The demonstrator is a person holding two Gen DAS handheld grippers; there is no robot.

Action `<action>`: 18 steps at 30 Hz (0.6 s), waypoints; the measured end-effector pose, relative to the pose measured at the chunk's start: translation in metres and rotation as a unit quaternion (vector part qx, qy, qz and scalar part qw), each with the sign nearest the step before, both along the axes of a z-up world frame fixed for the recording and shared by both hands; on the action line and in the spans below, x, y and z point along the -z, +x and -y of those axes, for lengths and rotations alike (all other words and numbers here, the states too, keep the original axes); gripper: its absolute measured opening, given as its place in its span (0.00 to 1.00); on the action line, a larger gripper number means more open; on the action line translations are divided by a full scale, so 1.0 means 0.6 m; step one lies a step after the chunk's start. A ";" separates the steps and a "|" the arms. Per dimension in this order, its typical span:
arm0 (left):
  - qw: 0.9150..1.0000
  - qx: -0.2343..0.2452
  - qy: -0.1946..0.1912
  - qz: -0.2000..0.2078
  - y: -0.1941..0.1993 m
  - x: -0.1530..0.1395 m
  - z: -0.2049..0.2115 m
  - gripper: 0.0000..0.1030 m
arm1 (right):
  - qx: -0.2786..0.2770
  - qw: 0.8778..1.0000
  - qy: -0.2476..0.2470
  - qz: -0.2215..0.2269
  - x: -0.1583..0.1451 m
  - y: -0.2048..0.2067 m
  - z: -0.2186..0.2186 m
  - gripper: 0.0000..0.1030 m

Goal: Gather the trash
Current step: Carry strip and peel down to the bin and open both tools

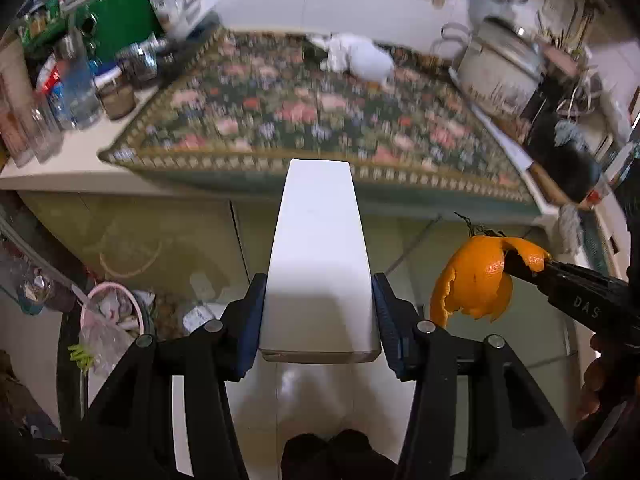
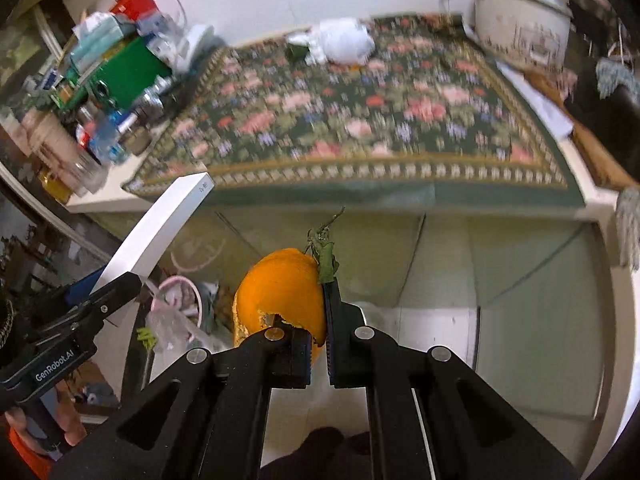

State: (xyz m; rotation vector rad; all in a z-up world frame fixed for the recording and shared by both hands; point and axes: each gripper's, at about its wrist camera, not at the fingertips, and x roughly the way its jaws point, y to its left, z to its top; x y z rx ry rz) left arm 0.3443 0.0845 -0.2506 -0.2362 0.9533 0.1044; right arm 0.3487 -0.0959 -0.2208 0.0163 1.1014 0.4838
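The left tool [image 1: 318,316] is seen clamped on a long white box [image 1: 320,256], while the right tool [image 2: 318,344] is closed on a piece of orange peel [image 2: 280,292] with a stalk and leaf [image 2: 326,256] attached. Both loads are held in the air in front of the counter [image 1: 60,168], which is covered by a flowered cloth [image 1: 304,116], above a pale tiled floor.

The box is gripped near its close end, its long axis pointing straight ahead along the fingers toward the counter edge. The peel is pinched by one torn rim, its domed outer side turned up and to the left, the stalk pointing up and away.

A pink-rimmed bin [image 1: 138,312] lined with a clear bag is visible low on the left, near the floor, and is judged the likely place for the drop. The step is best done by bringing each load squarely over the opening before the grip is let go, one tool at a time so they are not crossed. The box would be better tipped nose-down so that its length does not bridge the rim. The peel, held by a thin edge, is likely to tear or slip if swung.

A crumpled white wad [image 1: 360,60] lies at the far side of the cloth, apparently yet to be collected.
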 end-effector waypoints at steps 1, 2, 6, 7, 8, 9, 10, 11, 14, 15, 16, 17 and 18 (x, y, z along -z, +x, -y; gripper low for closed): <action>1.000 0.000 0.000 -0.012 0.006 0.019 0.006 0.49 | -0.001 1.000 -0.005 -0.009 0.018 0.004 0.005 0.05; 1.000 0.000 -0.001 -0.020 0.012 0.038 0.010 0.49 | -0.001 1.000 -0.009 -0.015 0.030 0.006 0.007 0.05; 0.999 -0.001 -0.004 -0.050 0.034 0.115 0.026 0.49 | 0.000 0.999 -0.032 -0.033 0.104 0.024 0.025 0.05; 0.998 -0.002 -0.005 -0.056 0.038 0.136 0.029 0.49 | 0.001 0.999 -0.034 -0.039 0.124 0.028 0.030 0.05; 0.998 -0.004 -0.007 -0.065 0.043 0.166 0.033 0.49 | 0.003 0.998 -0.036 -0.045 0.146 0.033 0.034 0.05; 0.997 -0.006 -0.008 -0.071 0.045 0.188 0.035 0.49 | 0.006 0.998 -0.039 -0.052 0.173 0.039 0.038 0.05; 0.997 -0.008 -0.010 -0.079 0.048 0.218 0.038 0.49 | 0.008 0.997 -0.043 -0.060 0.198 0.044 0.042 0.05; 0.996 -0.008 -0.011 -0.086 0.051 0.245 0.039 0.49 | 0.010 0.996 -0.046 -0.070 0.229 0.049 0.044 0.05; 0.994 -0.008 -0.020 -0.105 0.058 0.318 0.043 0.49 | 0.014 0.994 -0.055 -0.096 0.311 0.062 0.046 0.05; 0.993 -0.008 -0.021 -0.113 0.060 0.348 0.044 0.49 | 0.013 0.992 -0.059 -0.107 0.350 0.068 0.045 0.05; 0.992 -0.008 -0.020 -0.122 0.063 0.379 0.045 0.49 | 0.012 0.992 -0.061 -0.113 0.378 0.072 0.042 0.05; 0.991 -0.006 -0.020 -0.130 0.065 0.406 0.046 0.49 | 0.011 0.991 -0.062 -0.119 0.403 0.076 0.039 0.05; 0.990 -0.005 -0.019 -0.137 0.067 0.429 0.046 0.49 | 0.007 0.990 -0.062 -0.127 0.435 0.080 0.035 0.05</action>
